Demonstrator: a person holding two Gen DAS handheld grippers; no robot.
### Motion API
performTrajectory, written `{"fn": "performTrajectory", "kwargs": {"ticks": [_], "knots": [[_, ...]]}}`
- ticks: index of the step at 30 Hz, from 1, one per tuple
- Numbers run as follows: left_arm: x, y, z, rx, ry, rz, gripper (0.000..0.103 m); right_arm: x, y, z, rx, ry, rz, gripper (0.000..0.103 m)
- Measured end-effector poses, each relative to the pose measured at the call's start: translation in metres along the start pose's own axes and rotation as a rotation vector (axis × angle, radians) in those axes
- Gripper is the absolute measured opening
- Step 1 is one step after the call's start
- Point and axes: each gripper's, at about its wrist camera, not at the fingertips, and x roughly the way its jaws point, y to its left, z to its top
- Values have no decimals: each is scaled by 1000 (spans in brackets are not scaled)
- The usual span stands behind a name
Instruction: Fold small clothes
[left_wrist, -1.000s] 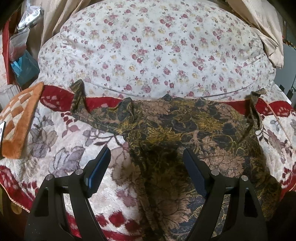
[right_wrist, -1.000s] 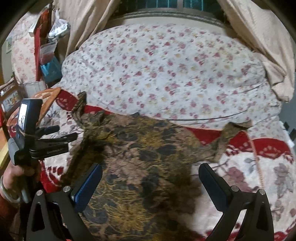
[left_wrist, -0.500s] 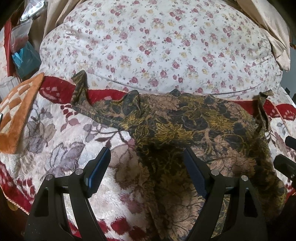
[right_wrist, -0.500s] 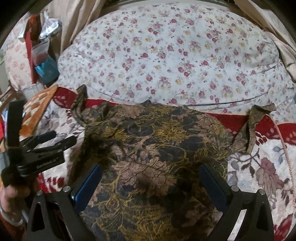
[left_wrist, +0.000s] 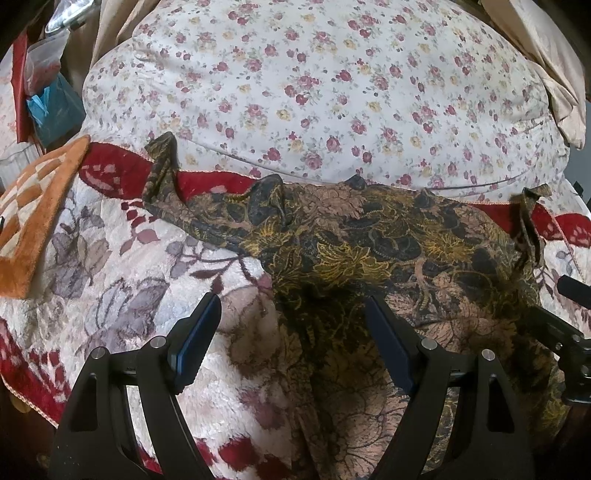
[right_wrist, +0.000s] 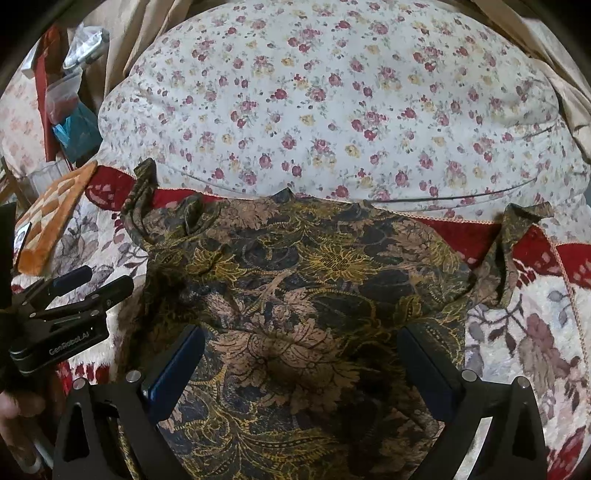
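the dark floral garment (right_wrist: 295, 295) lies spread on the bed blanket (left_wrist: 110, 266), its far edge against the flowered pillow (right_wrist: 332, 110). both grippers, left (left_wrist: 291, 332) and right (right_wrist: 303, 365), have moved closer over it, fingers wide and empty, ready to grasp.

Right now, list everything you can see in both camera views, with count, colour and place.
Dark floral-print strappy garment: one, brown, gold and black, spread flat on the blanket.
Plush floral blanket: one, cream and red, under the garment.
White quilt with small red roses: one, bunched behind the garment.
Orange checked fleece cloth: one, orange and cream, far left.
Beige curtain: beige, upper right.
Clear plastic bags: a few, upper left.
Left claw: one, black with blue pads, open above the garment's left edge.
Right claw: one, same colours, open over the garment.
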Motion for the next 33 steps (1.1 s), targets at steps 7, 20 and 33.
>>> {"fn": "performTrajectory", "kwargs": {"ticks": [7, 20, 33], "knots": [[-14, -3, -2, -13, -4, -3, 81, -8, -3, -1, 67, 29, 7, 103], [-27, -2, 9, 8, -16, 5, 81, -23, -2, 31, 146, 44, 100, 103], [35, 36, 33, -9, -18, 83, 81, 38, 5, 58, 95, 27, 29, 103]]}}
